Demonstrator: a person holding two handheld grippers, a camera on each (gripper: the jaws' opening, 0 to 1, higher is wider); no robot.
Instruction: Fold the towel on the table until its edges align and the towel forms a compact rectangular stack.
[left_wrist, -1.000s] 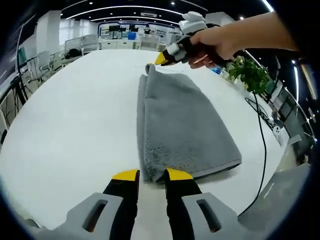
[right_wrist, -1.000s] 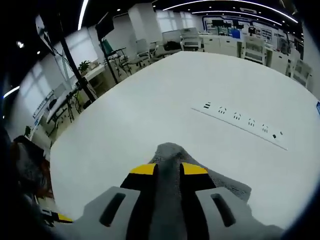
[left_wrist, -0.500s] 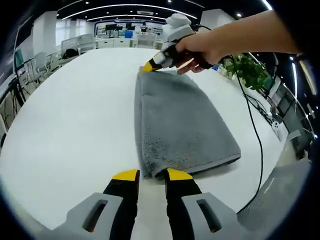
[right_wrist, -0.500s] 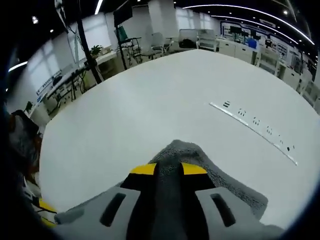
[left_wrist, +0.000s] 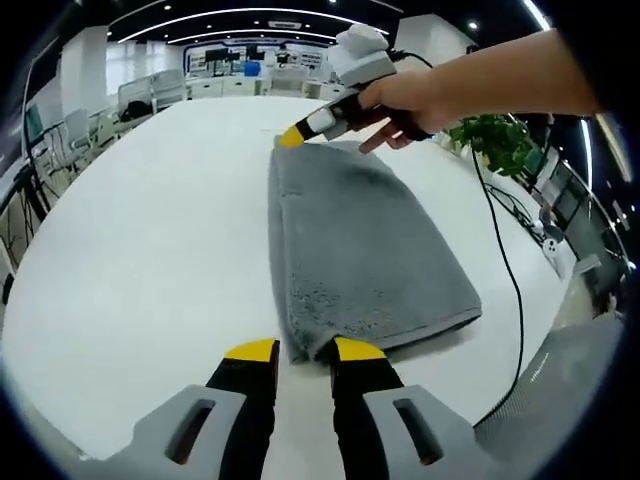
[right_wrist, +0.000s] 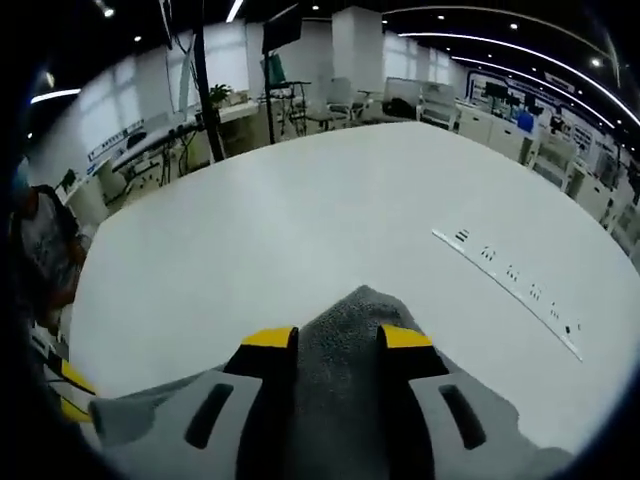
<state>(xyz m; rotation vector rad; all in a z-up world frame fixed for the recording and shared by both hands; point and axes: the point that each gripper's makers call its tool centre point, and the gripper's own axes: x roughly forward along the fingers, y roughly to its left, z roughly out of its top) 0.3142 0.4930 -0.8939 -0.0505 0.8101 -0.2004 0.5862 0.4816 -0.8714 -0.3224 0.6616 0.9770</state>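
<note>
Left gripper (left_wrist: 303, 349) sits low, jaws a bit apart with just a narrow gap, yellow tips right at the near edge of the towel (left_wrist: 360, 250). Right gripper (left_wrist: 291, 136) is stretched out to the far end, held in a bare hand (left_wrist: 400, 98), jaws straddling the cloth there.

Count: 1 grey towel (left_wrist: 360, 250) on 1 white tabletop (left_wrist: 140, 250). 2 grippers: left gripper (left_wrist: 302, 352) at 6 o'clock, right gripper (left_wrist: 292, 137) at 12 o'clock. 1 hand (left_wrist: 405, 98), 1 potted plant (left_wrist: 498, 145), 1 black cable (left_wrist: 510, 270), 1 socket strip (right_wrist: 505, 290).
</note>
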